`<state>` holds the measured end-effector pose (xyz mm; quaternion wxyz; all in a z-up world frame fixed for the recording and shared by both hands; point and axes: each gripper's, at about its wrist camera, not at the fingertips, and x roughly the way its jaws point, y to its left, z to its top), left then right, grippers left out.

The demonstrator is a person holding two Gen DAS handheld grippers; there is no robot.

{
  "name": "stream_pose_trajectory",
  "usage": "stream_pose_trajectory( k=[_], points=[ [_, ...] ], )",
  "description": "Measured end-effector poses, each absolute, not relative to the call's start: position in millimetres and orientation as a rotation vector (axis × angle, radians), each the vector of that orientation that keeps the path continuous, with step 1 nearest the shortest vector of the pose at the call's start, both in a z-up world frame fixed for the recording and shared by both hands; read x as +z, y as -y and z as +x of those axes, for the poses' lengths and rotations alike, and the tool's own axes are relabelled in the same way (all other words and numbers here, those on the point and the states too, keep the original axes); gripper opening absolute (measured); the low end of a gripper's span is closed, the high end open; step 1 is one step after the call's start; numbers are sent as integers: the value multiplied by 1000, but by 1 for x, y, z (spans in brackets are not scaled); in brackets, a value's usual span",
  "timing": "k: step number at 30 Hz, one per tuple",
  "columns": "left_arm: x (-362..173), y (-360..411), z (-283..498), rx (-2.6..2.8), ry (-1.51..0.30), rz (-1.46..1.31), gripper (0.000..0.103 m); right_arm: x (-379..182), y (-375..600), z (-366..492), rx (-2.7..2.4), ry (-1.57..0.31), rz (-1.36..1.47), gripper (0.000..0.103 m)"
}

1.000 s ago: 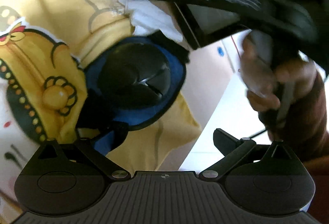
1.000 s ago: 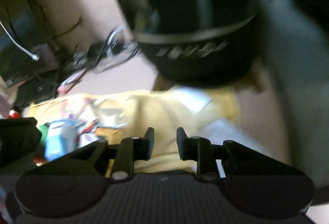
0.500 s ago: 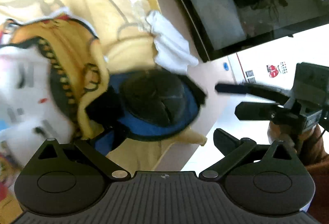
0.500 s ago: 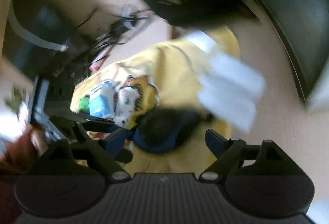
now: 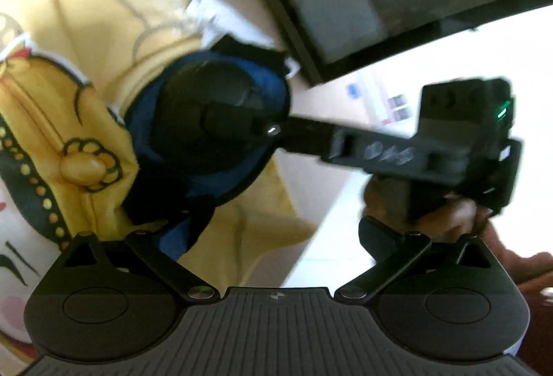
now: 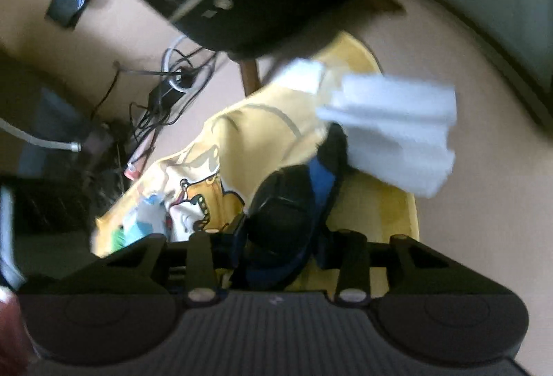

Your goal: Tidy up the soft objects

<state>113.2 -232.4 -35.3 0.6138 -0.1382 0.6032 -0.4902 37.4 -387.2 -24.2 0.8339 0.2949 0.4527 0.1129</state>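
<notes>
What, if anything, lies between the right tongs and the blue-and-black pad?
Nothing visible. The closing right tongs already straddle the pad on the yellow cloth; the white cloth lies beyond.

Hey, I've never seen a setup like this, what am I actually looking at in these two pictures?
There is no robot here. A person holds a handheld claw in each hand, and each claw has a wide-angle camera looking out along its two fingers, which makes the two views.

The left claw stands wide open and holds nothing. Its view also shows the person's other hand gripping the right claw from the side.

On the surface lies a yellow cartoon-print cloth. On it sit a black and blue padded thing and a crumpled white cloth.

The right claw is closing with the padded thing between its fingers. It is too blurred to tell whether they pinch it yet.
</notes>
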Motion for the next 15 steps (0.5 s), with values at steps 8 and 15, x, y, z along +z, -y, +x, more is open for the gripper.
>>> stream_pose_trajectory(
  k=[8,15],
  points=[
    [-22,175,124,-1030,-1311,-366,102,2,415,44,212,-901,681,25],
    [-42,130,132,-729,-1308,-246,102,23,406,48,151,-870,464,24]
  ],
)
